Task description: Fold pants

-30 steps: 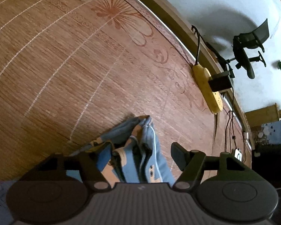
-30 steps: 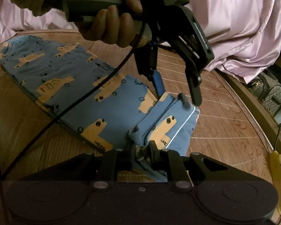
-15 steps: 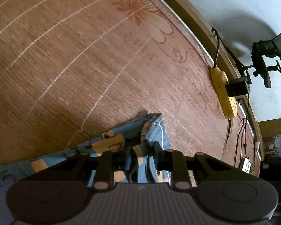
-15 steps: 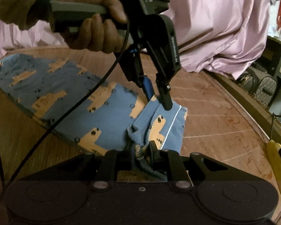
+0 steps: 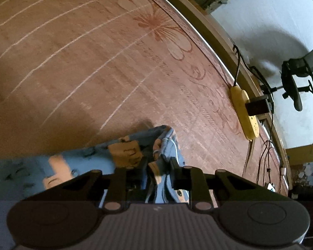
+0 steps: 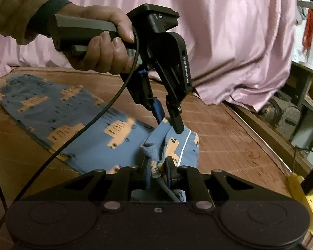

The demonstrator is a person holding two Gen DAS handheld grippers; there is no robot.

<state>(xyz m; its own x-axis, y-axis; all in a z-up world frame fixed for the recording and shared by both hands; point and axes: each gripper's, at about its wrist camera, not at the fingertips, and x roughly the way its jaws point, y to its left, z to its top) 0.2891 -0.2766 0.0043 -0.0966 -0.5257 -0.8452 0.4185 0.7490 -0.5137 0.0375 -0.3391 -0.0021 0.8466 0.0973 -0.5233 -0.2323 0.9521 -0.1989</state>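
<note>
Blue pants with orange car prints (image 6: 77, 123) lie on the brown woven mat (image 6: 229, 145). One end is bunched and lifted near me. My right gripper (image 6: 157, 169) is shut on the near edge of that bunched end. My left gripper (image 6: 170, 123) comes down from above, held by a hand, and is shut on the far edge of the same end. In the left wrist view the pants (image 5: 127, 152) are pinched in the left gripper (image 5: 157, 163). The rest of the pants lies flat toward the left.
A pink sheet (image 6: 229, 41) hangs behind the mat. A yellow power strip (image 5: 244, 112) with a black plug and cables lies by the mat's wooden edge (image 5: 198, 20). An office chair (image 5: 296, 79) stands on the floor beyond. A black cable (image 6: 73, 141) crosses the pants.
My left gripper went from open beside the bunched end to shut on it. Both grippers have raised the end of the pants a little off the mat.
</note>
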